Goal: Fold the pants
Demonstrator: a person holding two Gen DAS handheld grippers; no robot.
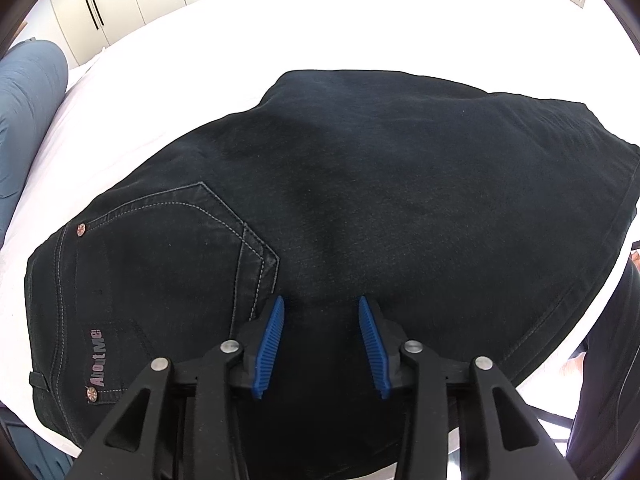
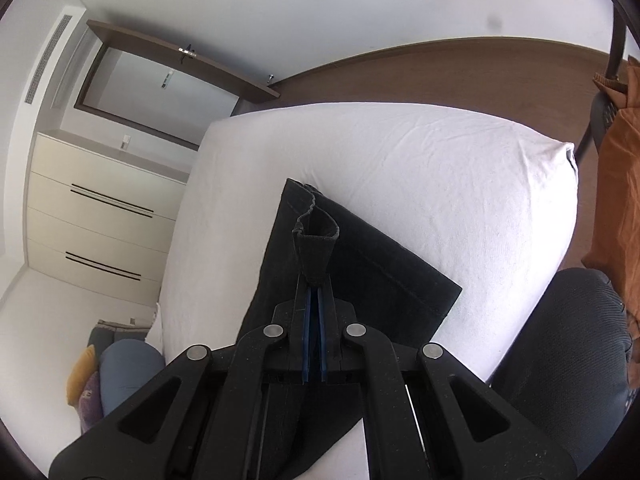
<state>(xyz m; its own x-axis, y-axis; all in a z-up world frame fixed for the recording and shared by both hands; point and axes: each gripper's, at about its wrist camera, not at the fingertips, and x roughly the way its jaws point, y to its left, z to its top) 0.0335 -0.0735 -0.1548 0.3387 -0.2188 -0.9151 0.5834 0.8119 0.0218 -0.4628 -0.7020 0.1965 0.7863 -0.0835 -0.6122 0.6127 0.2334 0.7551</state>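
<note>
Two black grippers with blue ribbed pads are at work: the left gripper [image 1: 321, 310] hangs over the cloth with its jaws spread apart and nothing pinched between them, while the right gripper [image 2: 314, 300] is clamped tight on a fold of hem. There's one pair of black denim pants [image 1: 360, 184], lying flat across the white-sheeted bed [image 1: 168, 64], seat side up, one stitched back pocket [image 1: 172, 248] showing, two copper rivets and a small lettered label beside it. At the far end the hemmed leg rests on the sheet. One grey-blue bolster pillow [image 1: 28, 112] sits at the edge.
</note>
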